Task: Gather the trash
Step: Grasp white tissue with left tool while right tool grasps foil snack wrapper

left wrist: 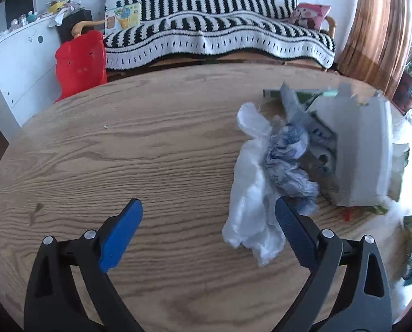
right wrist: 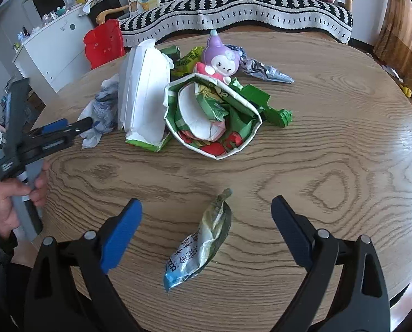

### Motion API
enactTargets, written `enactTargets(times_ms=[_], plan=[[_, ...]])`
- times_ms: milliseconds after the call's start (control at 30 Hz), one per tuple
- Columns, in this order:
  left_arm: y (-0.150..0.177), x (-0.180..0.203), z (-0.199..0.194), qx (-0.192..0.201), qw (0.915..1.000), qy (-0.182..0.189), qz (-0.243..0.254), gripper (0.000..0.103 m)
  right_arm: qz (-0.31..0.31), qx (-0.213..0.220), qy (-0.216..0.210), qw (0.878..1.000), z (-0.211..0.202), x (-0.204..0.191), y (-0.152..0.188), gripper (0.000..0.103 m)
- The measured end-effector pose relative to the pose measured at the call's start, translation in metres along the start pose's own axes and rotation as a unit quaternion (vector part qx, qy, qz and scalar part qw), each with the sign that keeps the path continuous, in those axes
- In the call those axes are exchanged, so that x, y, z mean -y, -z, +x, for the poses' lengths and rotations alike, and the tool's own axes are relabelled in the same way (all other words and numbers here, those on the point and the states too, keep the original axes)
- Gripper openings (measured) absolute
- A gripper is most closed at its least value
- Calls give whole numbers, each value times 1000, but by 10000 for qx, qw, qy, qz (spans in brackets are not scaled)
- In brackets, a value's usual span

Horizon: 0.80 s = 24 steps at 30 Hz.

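Observation:
A crumpled white tissue (left wrist: 250,193) with a blue-printed wad (left wrist: 286,160) lies on the round wooden table (left wrist: 150,152), just by the right finger of my open left gripper (left wrist: 208,221). Behind it stands a white paper bag (left wrist: 358,149). In the right wrist view, my open right gripper (right wrist: 206,221) straddles a flattened snack wrapper (right wrist: 203,240). Farther off stands a paper bag (right wrist: 214,116) full of wrappers, the white bag (right wrist: 142,94), the tissue (right wrist: 98,113) and the left gripper (right wrist: 64,130).
A purple-and-pink toy figure (right wrist: 219,61), a green toy piece (right wrist: 269,105) and a silver foil wrapper (right wrist: 264,69) lie behind the bag. A red plastic chair (left wrist: 81,63), a striped sofa (left wrist: 219,36) and a white cabinet (left wrist: 17,63) stand beyond the table.

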<state>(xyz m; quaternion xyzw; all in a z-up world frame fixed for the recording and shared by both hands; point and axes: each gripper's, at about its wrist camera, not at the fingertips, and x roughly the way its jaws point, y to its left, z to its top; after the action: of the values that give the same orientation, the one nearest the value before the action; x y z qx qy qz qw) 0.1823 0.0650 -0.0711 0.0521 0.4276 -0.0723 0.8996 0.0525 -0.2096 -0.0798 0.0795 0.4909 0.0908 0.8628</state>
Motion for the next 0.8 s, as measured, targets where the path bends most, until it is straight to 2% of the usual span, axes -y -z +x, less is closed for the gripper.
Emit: enactTargets(times_ms=[67, 133, 167, 200, 233, 267, 333, 367, 400, 633, 800], plan=[[2, -1, 6, -35, 10000, -55, -63, 84, -37, -20, -7, 10000, 2, -1, 0, 91], [1, -6, 11, -105, 9996, 74, -233, 73, -77, -54, -8, 10000, 5, -4, -3, 87], [0, -7, 10, -55, 9996, 79, -281, 61, -99, -82, -9, 9999, 6, -5, -3, 84], [-1, -7, 9, -81, 9994, 133, -300, 42, -123, -101, -5, 9999, 8, -7, -3, 79], [-1, -5, 8, -106, 9994, 147, -278, 31, -170, -133, 4, 9998, 9, -9, -2, 75], [-2, -3, 7, -169, 9994, 157, -250, 12, -213, -164, 29, 9996, 11, -11, -2, 67], [-3, -4, -2, -149, 9992, 176, -319, 8, -344, -266, 170, 9989, 17, -17, 0, 44], [-5, -4, -9, -100, 9992, 141, -351, 7, -399, -236, 288, 9985, 18, -19, 1, 25], [-7, -5, -14, -67, 9993, 76, -373, 6, -457, -231, 353, 9981, 17, -21, 2, 19], [-16, -18, -55, 323, 9966, -322, -692, 6, -446, 80, 319, 9985, -8, -16, 2, 14], [-20, -13, -77, 488, 9950, -229, -845, 6, -271, 280, 338, 9987, -30, 5, -2, 14]])
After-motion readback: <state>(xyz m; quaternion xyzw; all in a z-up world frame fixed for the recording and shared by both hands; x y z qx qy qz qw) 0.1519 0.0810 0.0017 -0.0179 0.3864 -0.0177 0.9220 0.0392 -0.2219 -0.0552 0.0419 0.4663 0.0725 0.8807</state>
